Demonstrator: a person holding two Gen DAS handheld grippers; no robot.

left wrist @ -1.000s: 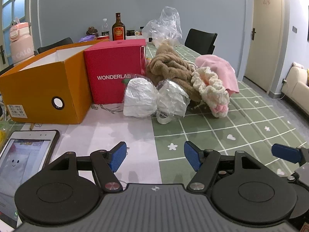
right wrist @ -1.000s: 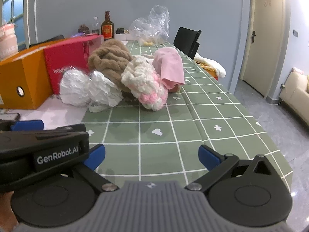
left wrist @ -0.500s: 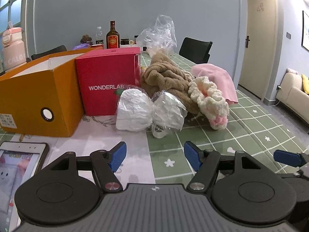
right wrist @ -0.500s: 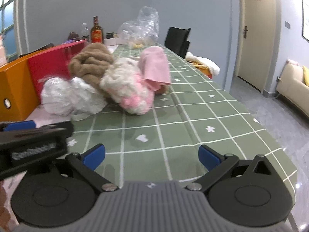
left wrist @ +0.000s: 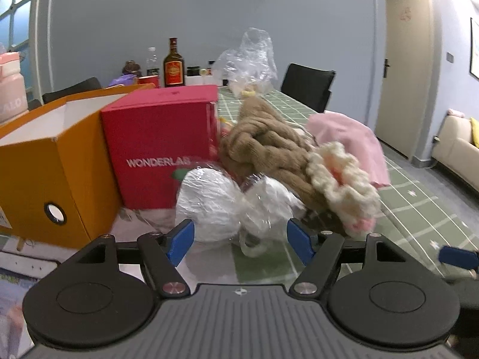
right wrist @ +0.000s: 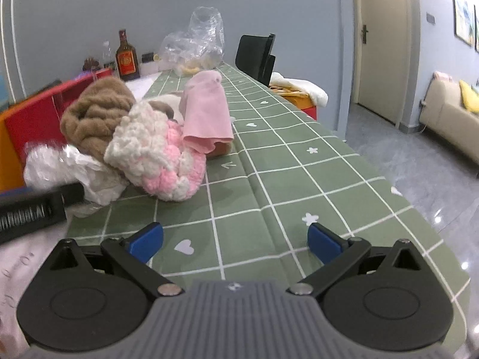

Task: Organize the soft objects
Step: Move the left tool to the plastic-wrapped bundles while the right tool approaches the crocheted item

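Left wrist: red box point(left wrist: 161, 146) beside wrapped bundle point(left wrist: 230, 206).

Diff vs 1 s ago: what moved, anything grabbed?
Both hand-held grippers closed in on the soft pile. The left hand-held gripper, jaws opening, now frames the plastic-wrapped white bundle; the right hand-held gripper stays open over the tablecloth. Nothing grabbed. Pile and boxes unmoved.

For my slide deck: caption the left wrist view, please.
Open left gripper nears a plastic-wrapped white bundle beside a red box and knitted items.
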